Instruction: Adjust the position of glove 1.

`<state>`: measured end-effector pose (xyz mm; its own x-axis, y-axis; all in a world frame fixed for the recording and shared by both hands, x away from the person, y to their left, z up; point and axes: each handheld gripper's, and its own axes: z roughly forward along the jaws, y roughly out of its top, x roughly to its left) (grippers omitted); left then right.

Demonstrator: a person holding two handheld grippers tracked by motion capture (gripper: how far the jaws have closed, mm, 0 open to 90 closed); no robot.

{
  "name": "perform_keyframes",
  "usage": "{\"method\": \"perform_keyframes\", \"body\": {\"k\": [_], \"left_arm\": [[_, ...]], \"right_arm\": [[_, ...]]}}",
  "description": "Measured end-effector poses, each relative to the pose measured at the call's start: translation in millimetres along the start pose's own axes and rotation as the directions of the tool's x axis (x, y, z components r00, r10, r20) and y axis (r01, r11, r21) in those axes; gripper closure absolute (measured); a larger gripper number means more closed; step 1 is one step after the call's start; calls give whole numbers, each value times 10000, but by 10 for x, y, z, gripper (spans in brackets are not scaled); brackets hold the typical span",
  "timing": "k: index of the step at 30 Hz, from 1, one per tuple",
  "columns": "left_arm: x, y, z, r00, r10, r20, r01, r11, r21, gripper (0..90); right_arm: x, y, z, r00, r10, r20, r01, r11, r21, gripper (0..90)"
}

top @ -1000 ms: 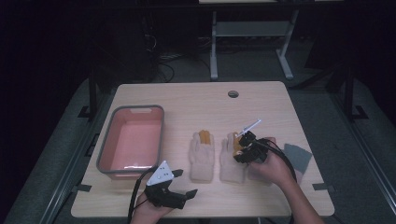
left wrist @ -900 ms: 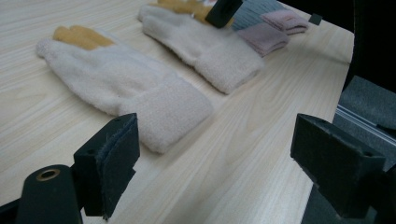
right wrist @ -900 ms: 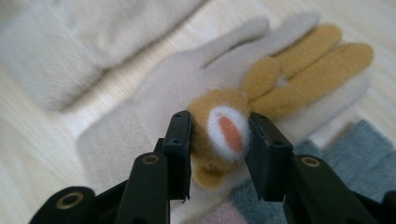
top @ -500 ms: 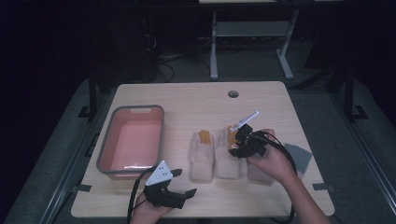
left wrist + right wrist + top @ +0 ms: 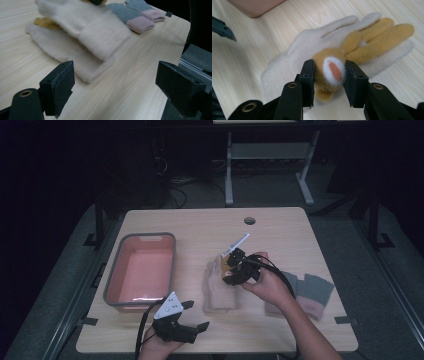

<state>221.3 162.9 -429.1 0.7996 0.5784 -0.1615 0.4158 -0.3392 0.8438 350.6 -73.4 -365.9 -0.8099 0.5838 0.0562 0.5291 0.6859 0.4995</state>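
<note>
Right tool (image 5: pixel 329 82) clamps the cream-and-mustard glove (image 5: pixel 337 67) just above its mate (image 5: pixel 294 62), right of the pink tub (image 5: pixel 141 270); lift clear before carrying. Left tool (image 5: pixel 115 87) gapes empty.

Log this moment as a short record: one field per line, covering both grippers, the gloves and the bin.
right gripper: shut on the cream and tan glove, holding it above the table
left gripper: open, nothing between the jaws, near the table's front edge
second cream glove: flat on the table
grey and pink gloves: lying on the table to the right of the person's hand
pink bin: at the table's left side
</note>
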Motion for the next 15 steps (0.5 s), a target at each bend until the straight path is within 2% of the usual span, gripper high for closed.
{"method": "perform_keyframes", "body": {"k": [7, 15], "left_arm": [[5, 7, -17, 10000, 40, -26, -41, 10000, -54, 159], [16, 5, -28, 10000, 67, -49, -68, 9999, -79, 159]], "right_arm": [[50, 170, 216, 9993, -189, -308, 194, 9997, 136, 627], [12, 119, 494, 9994, 55, -330, -30, 9972, 742, 618]]}}
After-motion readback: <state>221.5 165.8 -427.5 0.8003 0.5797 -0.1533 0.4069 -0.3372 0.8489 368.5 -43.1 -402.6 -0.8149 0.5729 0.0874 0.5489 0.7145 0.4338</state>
